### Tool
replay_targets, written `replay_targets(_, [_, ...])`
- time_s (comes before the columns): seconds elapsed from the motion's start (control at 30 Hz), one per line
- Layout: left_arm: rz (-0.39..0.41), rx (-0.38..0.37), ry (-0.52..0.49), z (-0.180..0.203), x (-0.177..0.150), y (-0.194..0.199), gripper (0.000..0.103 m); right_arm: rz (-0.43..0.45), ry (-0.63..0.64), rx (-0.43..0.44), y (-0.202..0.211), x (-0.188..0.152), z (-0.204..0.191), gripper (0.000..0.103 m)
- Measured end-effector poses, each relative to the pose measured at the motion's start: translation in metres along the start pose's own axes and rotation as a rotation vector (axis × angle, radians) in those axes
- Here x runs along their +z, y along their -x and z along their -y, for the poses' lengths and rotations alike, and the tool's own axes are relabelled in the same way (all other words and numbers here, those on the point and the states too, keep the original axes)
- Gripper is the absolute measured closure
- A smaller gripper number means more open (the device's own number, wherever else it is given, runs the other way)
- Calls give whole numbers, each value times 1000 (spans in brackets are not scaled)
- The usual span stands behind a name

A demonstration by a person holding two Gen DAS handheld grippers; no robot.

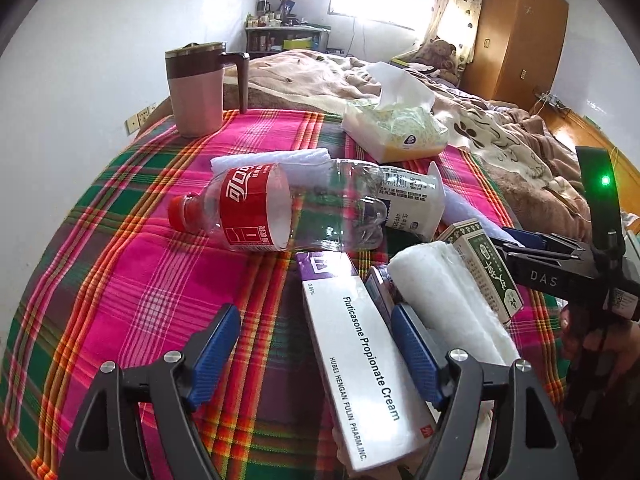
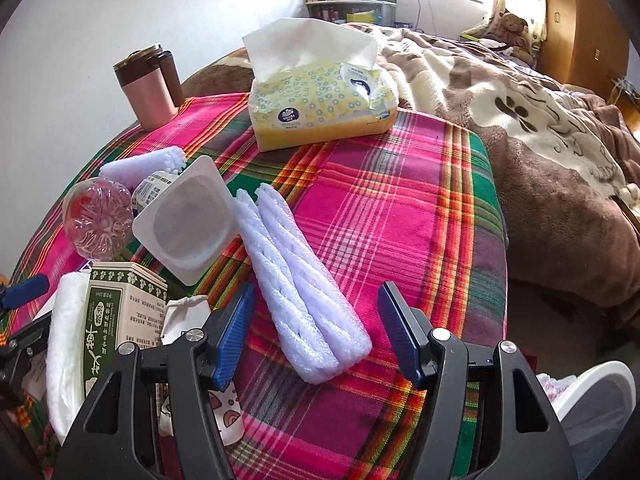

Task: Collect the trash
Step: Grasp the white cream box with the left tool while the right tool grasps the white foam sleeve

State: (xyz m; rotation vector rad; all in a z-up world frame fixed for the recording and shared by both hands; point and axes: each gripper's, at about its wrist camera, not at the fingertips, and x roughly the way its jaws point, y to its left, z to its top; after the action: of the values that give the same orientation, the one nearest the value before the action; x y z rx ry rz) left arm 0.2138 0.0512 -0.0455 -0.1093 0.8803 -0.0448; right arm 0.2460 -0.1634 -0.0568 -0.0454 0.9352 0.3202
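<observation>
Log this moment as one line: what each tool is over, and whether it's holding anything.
left tool: open, over cream box | right tool: open, over foam sleeve | held: nothing

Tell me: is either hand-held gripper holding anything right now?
No. The left hand-held gripper straddles the cream box unclamped; the right hand-held gripper straddles the foam wrap.

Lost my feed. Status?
Both grippers open, left over cream box, right over foam roll. Nothing held. Clutter crowds both.
</observation>
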Motion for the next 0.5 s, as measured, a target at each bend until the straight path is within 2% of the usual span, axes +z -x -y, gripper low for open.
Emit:
replay_targets(0.03, [-3,-2,5,-2,1,0,26,0,7,-3,-1,0,-1,42])
replay_targets(0.1, [-7,17,3,-4,0,-1,26,-2,23,-14,-2,1,-3,52])
replay_targets(0.13, [-10,18,6,-6,0,-2,27,-1,26,-15,-3,1,-4,61])
replay_targets(0.2, [-25,21,3,-8,-2,-5,28,1,32,-19,-3,0,-6,68])
replay_targets(0.3, [-46,31,4,-10,-2,-13,31,8,28,-12,-2,-1,-7,72])
replay_targets(0.5, [-68,35,-9,-10,-1,-24,34,15,21,-9,-1,-2,-6,74])
